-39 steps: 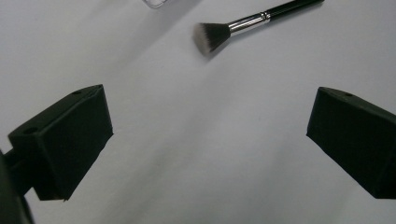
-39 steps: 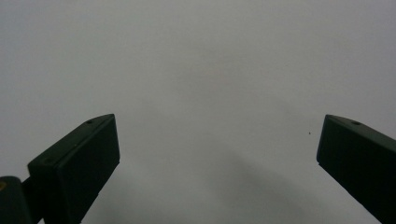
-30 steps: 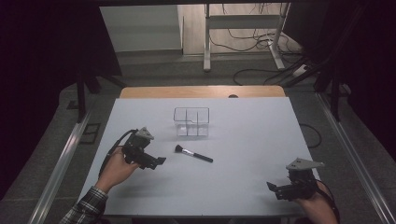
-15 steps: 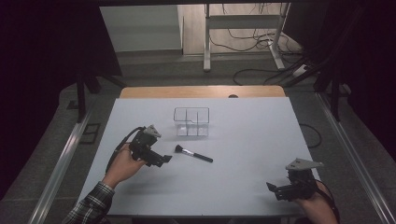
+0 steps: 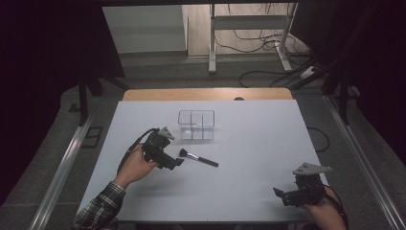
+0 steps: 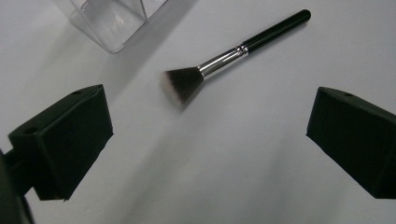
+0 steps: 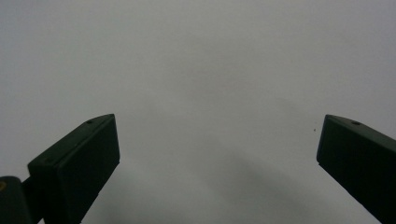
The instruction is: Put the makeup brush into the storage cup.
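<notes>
Both grippers have jaws spread wide, holding nothing. Since the earlier frame the left gripper (image 5: 176, 163) has moved closer to the makeup brush (image 5: 197, 157), just beside its bristles. That brush lies flat on the table (image 5: 258, 139), bristles toward the left gripper, handle slanting right and nearer. Right gripper (image 5: 282, 196) rests near the front edge.

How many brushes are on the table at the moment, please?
1. The brush lies flat on the table, just in front of the clear organiser and right of the open left gripper. None appears hidden.
</notes>
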A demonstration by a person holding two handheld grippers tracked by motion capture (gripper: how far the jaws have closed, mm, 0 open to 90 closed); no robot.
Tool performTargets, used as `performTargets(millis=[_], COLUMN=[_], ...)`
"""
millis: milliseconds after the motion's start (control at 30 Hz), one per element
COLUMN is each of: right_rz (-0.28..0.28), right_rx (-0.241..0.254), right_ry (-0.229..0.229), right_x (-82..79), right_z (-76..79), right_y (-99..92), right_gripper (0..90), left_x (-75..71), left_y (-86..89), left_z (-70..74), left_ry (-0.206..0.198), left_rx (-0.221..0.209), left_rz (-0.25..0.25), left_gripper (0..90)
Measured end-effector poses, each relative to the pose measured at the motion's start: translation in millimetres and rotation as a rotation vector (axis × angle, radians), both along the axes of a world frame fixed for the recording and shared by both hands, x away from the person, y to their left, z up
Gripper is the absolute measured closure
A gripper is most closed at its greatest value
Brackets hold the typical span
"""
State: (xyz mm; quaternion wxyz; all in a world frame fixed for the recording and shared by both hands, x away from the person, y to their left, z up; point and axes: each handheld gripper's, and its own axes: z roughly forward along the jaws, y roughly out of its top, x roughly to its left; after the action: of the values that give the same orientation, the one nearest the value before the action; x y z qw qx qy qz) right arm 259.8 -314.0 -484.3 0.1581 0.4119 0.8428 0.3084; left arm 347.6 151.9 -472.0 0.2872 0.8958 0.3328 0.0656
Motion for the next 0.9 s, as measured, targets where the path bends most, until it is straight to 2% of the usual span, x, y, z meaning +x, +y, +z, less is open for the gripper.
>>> performTargets(millis=[633,900], right_rz=[0.004,0.007], right_rx=[-0.005,-0.007], right_ry=[0.005,0.007], right_x=[-0.3,-0.2], right_z=[-0.6,-0.9], right_y=[0.4,0.6], right_gripper=[0.0,0.0], left_x=[17.9,24.0], left_y=[-25.6,-35.3], left_z=[-1.3,-1.6], left_ry=[0.01,0.015], left_rx=[0.027,0.072], left_rz=[-0.049,-0.083], left_gripper=[0.4,0.5])
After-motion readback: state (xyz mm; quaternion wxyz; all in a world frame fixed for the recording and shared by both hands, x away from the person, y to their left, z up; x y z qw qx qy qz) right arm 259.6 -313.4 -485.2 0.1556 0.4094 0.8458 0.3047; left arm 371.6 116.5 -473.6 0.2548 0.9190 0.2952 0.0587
